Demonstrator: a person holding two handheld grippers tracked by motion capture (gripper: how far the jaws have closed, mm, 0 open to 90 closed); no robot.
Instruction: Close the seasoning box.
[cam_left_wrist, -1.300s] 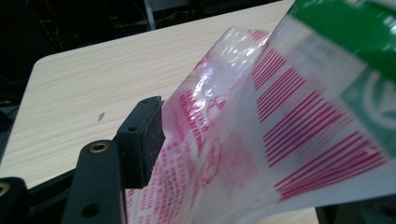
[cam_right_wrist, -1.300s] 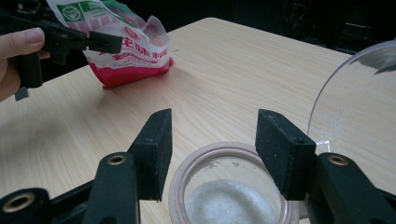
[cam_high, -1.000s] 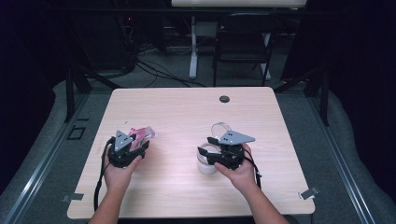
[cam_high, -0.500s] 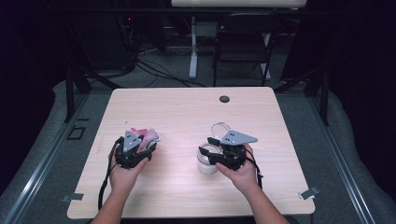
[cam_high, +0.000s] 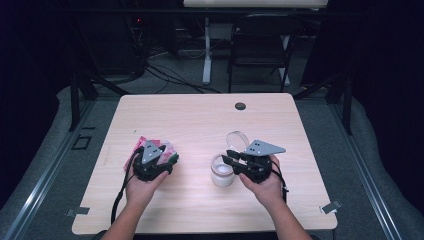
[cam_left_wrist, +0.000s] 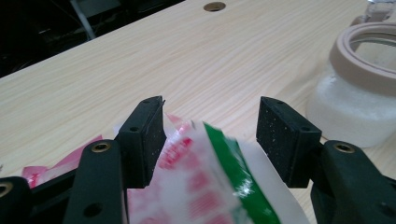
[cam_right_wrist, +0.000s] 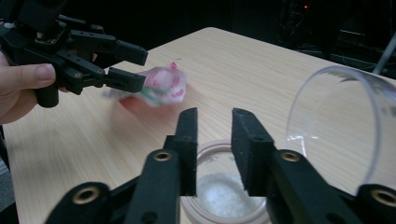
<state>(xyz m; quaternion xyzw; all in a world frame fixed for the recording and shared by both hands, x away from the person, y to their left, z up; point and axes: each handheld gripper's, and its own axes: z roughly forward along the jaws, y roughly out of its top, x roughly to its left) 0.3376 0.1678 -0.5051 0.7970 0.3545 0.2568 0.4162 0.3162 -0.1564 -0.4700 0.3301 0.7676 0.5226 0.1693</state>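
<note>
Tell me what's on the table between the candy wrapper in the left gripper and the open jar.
Nothing: in the high view, bare wood separates the wrapper in the left gripper from the jar. The right gripper view shows the same empty stretch.

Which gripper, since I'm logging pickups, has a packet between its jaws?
The left gripper: a red-white-green packet sits between its jaws. The right gripper, its jaws just closing, hovers empty over the open jar.

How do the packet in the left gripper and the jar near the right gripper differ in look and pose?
The crinkled red, white and green plastic packet is soft and flat; the round frosted jar with white grains inside is rigid and upright. The packet lies slanted between the left gripper's fingers; the jar stands on the wooden table, its mouth open. Both are small containers.
</note>
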